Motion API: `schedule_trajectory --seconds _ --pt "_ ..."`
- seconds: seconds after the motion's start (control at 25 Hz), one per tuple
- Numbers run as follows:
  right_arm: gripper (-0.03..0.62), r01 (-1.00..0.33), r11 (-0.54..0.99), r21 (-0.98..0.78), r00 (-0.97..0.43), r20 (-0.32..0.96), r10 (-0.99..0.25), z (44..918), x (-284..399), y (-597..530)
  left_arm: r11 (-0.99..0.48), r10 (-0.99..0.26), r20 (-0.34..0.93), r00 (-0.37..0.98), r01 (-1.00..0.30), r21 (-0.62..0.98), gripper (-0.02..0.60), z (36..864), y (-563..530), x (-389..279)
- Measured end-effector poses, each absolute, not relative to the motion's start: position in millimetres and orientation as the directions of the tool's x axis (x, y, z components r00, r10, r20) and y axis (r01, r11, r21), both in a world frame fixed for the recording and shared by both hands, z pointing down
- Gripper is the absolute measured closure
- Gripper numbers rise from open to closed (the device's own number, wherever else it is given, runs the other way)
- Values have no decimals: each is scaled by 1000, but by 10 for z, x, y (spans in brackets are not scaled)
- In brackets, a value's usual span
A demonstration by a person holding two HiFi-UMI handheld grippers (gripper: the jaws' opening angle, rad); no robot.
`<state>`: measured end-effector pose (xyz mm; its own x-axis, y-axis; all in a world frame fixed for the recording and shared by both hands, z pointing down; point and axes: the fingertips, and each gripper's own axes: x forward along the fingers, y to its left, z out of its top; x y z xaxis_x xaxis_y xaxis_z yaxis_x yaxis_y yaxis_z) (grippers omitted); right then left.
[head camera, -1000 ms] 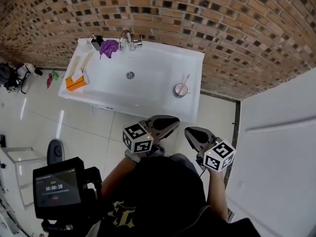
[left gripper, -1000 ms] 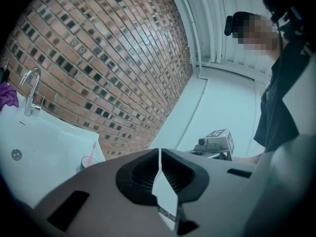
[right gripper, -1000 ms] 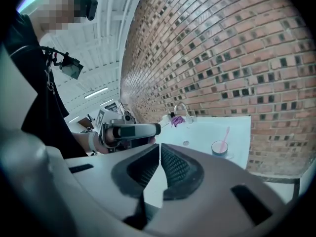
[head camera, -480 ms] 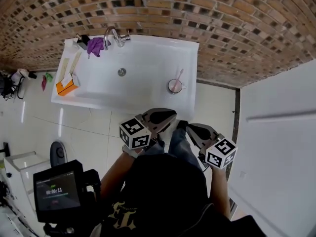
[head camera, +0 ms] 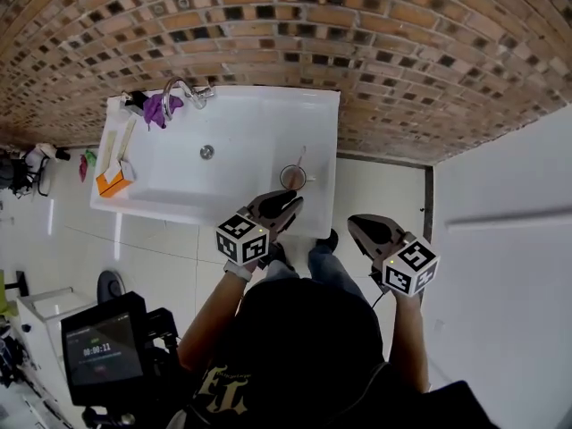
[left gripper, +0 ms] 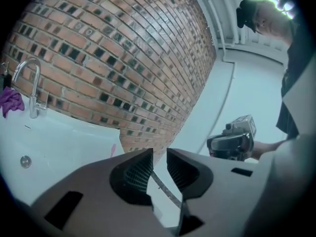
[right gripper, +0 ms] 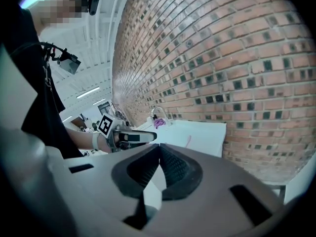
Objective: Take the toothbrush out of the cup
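Observation:
A metal cup (head camera: pixel 291 179) stands at the right end of the white sink (head camera: pixel 241 123), with a pink toothbrush (head camera: pixel 300 157) leaning in it. My left gripper (head camera: pixel 288 204) hovers at the sink's front edge, just short of the cup, its jaws a narrow gap apart and empty. My right gripper (head camera: pixel 357 225) hangs over the floor to the right of the sink, jaws touching at the tips, holding nothing. In the left gripper view the toothbrush (left gripper: pixel 112 149) shows just above the left jaw. The right gripper view shows the toothbrush (right gripper: pixel 188 141) beyond the jaws.
A faucet (head camera: pixel 183 90) and purple cloth (head camera: pixel 154 108) sit at the sink's back left, an orange box (head camera: pixel 112 183) on its left ledge. A brick wall (head camera: pixel 375 52) runs behind the sink. A white panel (head camera: pixel 500 239) stands to the right. A camera rig (head camera: pixel 96 351) hangs at the lower left.
The person has stepped toward the sink. Both grippers have come forward, and the left one has reached the sink's front edge near the cup.

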<state>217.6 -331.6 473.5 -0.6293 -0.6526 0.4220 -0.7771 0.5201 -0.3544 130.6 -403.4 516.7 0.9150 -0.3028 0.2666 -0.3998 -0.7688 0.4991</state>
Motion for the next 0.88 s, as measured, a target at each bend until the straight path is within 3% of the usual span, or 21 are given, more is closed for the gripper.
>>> schedule_trajectory --seconds 0.44,0.88 --pt "606 -814 441 -378 -579 456 -676 4888 2854 -3330 -708 -418 437 797 -587 393 491 5839 -4721 1453" --pt "606 -839 392 -377 -539 480 -692 4957 3151 -3285 -728 -380 597 707 -627 278 491 6397 -5097 1632"
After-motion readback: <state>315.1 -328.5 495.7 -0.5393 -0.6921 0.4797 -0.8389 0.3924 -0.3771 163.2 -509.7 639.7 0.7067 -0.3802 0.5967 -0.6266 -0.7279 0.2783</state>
